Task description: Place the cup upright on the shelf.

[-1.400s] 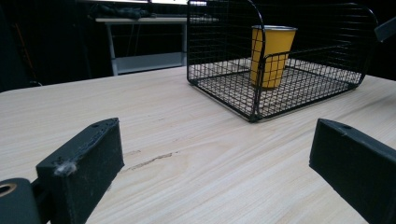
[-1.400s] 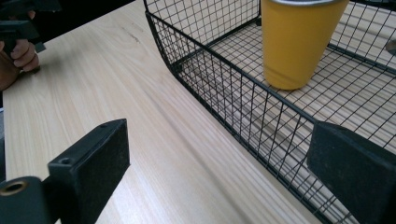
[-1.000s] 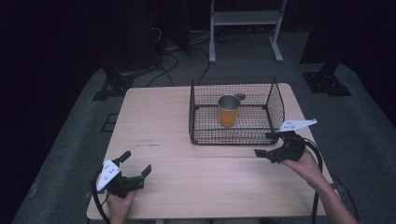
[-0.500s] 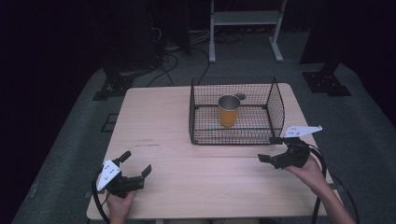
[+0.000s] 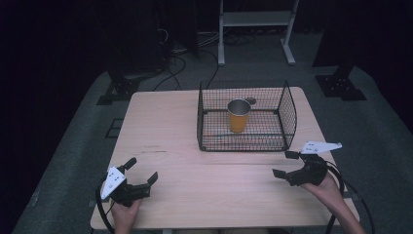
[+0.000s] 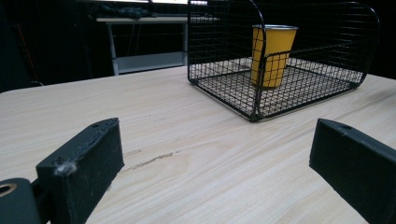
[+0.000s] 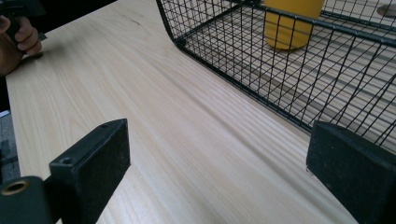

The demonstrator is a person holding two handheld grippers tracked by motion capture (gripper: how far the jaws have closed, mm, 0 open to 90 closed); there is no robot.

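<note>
Resting: both grippers sit low on the wooden table (image 5: 185, 141), nothing held in either
Left gripper (image 5: 142, 170): near the front left corner of the table, held by the person's left hand (image 5: 125, 210), white plate on top, cable looping off the table edge
Left jaws: spread wide, empty; left gripper view shows bare wood between them
Right gripper (image 5: 287, 164): front right of the table, just in front of the basket's front right corner, not touching it; grey three-cornered plate on top; right hand (image 5: 325, 184) behind it
Right jaws: spread wide, empty; right gripper view shows bare table between them and basket wire beyond the right-hand jaw
Wire basket (image 5: 242, 144): black mesh, open top, on the far right half of the table, standing flat
Cup (image 5: 238, 116): yellow-orange with metal rim, upright inside the basket, about mid-floor toward the back; well apart from both grippers
Small dark round item (image 5: 251, 101): behind the cup by the basket's back wall, too small to identify
Left gripper view: cup (image 6: 273, 55) seen through the basket's near corner (image 6: 256, 114)
Right gripper view: lower part of cup (image 7: 290, 23) behind mesh; the left hand (image 7: 18, 39) at the far table edge
</note>
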